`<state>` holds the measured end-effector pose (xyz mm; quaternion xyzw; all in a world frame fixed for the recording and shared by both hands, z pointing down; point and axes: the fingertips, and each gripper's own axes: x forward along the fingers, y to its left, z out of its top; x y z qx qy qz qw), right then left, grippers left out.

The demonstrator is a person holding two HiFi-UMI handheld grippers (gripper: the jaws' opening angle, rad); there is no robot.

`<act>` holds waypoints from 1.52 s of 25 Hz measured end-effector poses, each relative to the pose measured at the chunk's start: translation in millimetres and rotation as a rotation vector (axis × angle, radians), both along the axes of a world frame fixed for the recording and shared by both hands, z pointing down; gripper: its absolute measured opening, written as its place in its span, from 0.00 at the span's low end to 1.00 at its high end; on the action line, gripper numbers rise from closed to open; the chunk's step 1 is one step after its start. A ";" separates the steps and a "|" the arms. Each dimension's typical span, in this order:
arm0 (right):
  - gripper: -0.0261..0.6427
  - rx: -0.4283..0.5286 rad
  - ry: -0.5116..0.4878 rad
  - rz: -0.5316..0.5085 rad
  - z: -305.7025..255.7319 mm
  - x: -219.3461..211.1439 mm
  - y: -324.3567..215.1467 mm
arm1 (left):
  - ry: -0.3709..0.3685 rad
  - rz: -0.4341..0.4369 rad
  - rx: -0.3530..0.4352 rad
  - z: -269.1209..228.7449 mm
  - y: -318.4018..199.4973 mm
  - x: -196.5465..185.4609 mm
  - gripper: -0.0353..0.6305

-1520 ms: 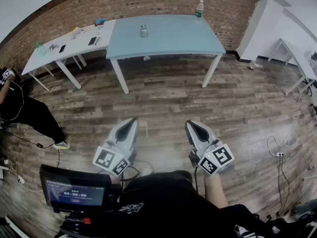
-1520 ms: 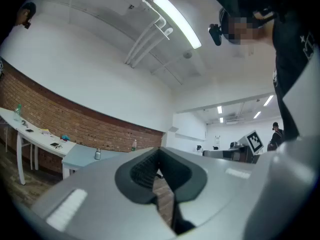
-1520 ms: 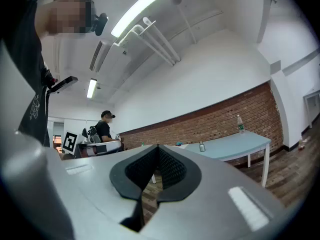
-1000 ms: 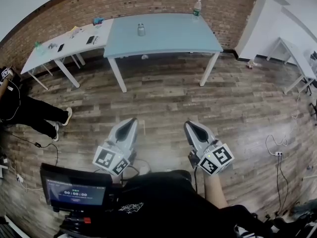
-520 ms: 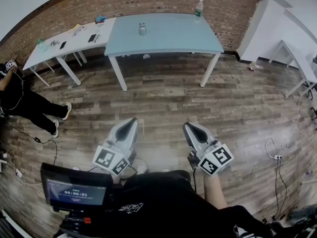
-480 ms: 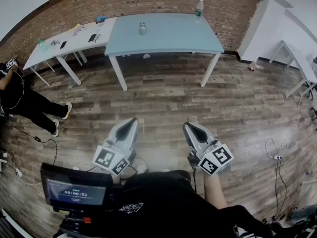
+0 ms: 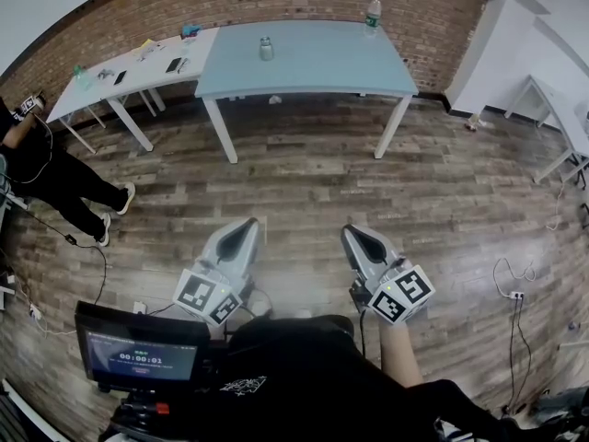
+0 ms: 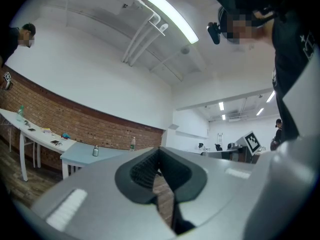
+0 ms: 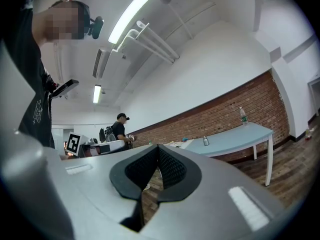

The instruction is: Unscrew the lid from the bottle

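A small grey bottle with a lid [image 7: 266, 49] stands on the light blue table [image 7: 313, 67], far ahead of me. A clear plastic bottle with a green label [image 7: 372, 11] stands at that table's far right corner. Both also show small in the left gripper view, the grey bottle [image 8: 95, 150] and the plastic bottle [image 8: 133, 144], and in the right gripper view, the grey bottle [image 9: 205, 141] and the plastic bottle [image 9: 243, 116]. My left gripper [image 7: 249, 225] and right gripper [image 7: 351, 236] hang low over the wooden floor, close to my body. Both are shut with nothing between the jaws.
A white table [image 7: 110, 95] with phones and small items adjoins the blue one on the left. A person in black [image 7: 51, 168] stands at the far left. A monitor [image 7: 138, 353] sits at my lower left. Cables [image 7: 511, 279] lie on the floor to the right.
The person at the left has shifted position and stepped nearer the white table. The view has drifted slightly. Both grippers hold the same pose, shut.
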<state>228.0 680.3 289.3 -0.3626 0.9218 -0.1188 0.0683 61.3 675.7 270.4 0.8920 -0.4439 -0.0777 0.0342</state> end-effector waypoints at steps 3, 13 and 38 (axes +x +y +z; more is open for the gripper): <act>0.04 -0.002 -0.002 -0.007 -0.5 2.1 -1.1 | -0.002 -0.008 -0.004 -0.8 0.3 1.8 0.05; 0.04 -0.005 -0.016 -0.015 -0.2 0.7 -1.7 | -0.007 -0.025 -0.022 0.4 0.9 -2.4 0.05; 0.04 0.006 -0.024 -0.032 -3.6 -13.2 -6.3 | -0.007 0.003 -0.007 0.0 -8.7 -3.4 0.05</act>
